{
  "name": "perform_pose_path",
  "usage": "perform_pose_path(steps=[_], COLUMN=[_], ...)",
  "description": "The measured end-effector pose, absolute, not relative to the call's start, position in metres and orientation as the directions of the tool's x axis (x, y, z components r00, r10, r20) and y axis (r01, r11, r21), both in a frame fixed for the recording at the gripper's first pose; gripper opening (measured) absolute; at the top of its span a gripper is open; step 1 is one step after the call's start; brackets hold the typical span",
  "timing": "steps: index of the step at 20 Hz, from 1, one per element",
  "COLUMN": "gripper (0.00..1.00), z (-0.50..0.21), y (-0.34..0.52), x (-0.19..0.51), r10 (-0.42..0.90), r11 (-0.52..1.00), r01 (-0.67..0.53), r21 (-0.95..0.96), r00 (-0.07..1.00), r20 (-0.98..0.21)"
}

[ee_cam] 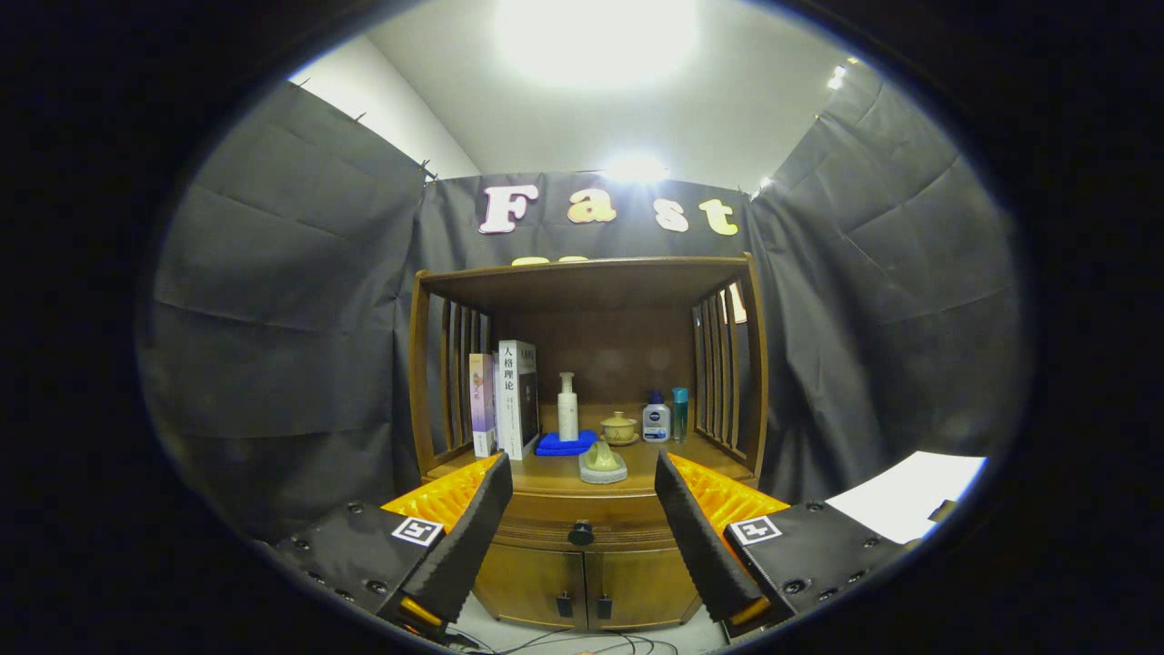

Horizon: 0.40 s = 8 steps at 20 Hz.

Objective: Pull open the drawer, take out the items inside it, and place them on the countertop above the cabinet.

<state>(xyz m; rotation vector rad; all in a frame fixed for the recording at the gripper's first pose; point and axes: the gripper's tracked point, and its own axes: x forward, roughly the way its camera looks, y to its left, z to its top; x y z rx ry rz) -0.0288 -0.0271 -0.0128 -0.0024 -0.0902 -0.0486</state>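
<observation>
A wooden cabinet [582, 564] stands ahead of me with a shelf unit on top. Its drawer [582, 520] is closed, and a dark round knob [580, 533] sits at the middle of the drawer front. My gripper [582, 473] is open and holds nothing. The knob lies between the two fingers [473, 537], some way beyond them. The countertop [546, 473] above the drawer carries a small greenish object on a pale stand [602, 464] near its front edge. What is inside the drawer is hidden.
On the countertop stand two books [505, 409], a white pump bottle [567, 408], a blue cloth [564, 444], a lidded tea cup [618, 428], a small white bottle with a blue cap [656, 420] and a teal bottle [680, 411]. Below the drawer are two cabinet doors [582, 587]. Cables [564, 644] lie on the floor.
</observation>
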Motion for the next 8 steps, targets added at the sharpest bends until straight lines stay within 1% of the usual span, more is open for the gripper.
perform_pose_path(steps=[8], gripper=[0.99], z=[-0.025], y=[-0.031], x=[-0.033], r10=[-0.012], r11=[0.999], r01=[0.009], r21=[0.042], r00=[0.998], r20=[0.068])
